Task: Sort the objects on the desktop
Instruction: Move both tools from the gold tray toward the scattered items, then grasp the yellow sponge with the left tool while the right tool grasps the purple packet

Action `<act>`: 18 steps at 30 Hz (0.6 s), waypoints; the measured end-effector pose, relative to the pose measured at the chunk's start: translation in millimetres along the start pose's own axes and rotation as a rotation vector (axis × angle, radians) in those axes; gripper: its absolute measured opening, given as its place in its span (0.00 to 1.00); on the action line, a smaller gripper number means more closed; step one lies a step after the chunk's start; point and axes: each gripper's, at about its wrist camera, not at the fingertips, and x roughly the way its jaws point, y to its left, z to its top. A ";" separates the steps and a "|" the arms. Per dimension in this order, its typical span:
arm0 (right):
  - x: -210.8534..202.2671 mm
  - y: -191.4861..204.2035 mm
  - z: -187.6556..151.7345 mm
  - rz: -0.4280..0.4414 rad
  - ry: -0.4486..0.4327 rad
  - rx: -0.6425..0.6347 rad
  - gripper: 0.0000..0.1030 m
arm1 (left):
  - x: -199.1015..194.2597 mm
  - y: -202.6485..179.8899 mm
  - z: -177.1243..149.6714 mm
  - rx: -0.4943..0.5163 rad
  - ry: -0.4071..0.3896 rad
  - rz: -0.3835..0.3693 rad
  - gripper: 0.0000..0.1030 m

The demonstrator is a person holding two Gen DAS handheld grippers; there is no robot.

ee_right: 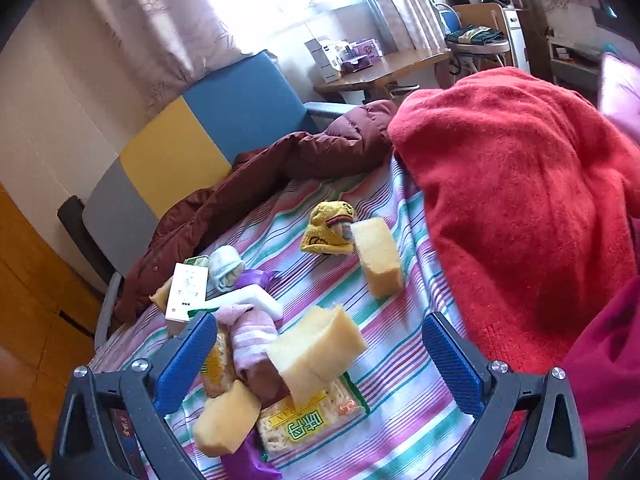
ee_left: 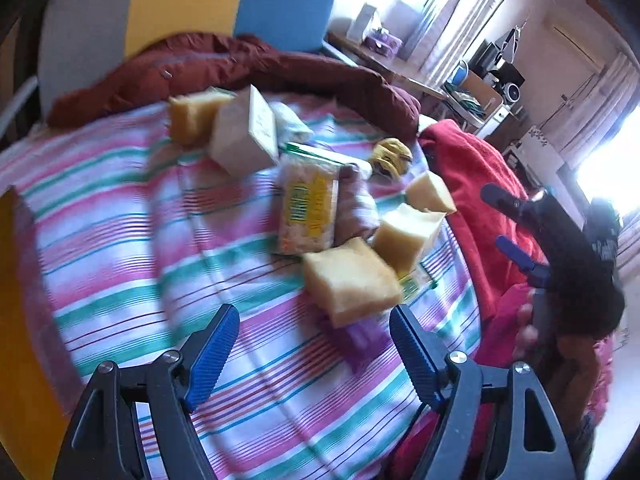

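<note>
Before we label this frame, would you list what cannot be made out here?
- Purple item, left wrist view: motion blur and the yellow sponge on top hide what it is.
- Cracker packet, right wrist view: sponges and a pink striped sock cover most of it.
- White box, right wrist view: print too small to read.
- Right tongs, left wrist view: blurred, backlit.

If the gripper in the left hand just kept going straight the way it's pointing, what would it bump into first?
Most likely the yellow sponge block lying just ahead of the open left gripper, with a purple packet tucked under its near edge. Depth is hard to judge in this blurred view, so it could touch the striped sheet first.
</note>
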 end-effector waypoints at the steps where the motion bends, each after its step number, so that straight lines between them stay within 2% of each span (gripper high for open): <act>1: 1.1 1.2 -0.1 0.002 0.005 -0.005 1.00 | 7.0 -2.6 4.4 -0.009 0.018 -0.011 0.76; 3: 3.5 2.8 -0.5 0.014 0.017 -0.011 1.00 | 17.8 -8.8 13.0 -0.016 0.047 -0.029 0.76; 9: 5.1 4.1 -1.9 0.036 0.026 -0.013 1.00 | 49.2 -17.6 36.5 -0.033 0.117 -0.017 0.76; 18: 7.8 10.4 -3.8 0.031 0.036 -0.042 1.00 | 87.2 -25.6 43.0 -0.036 0.199 0.024 0.76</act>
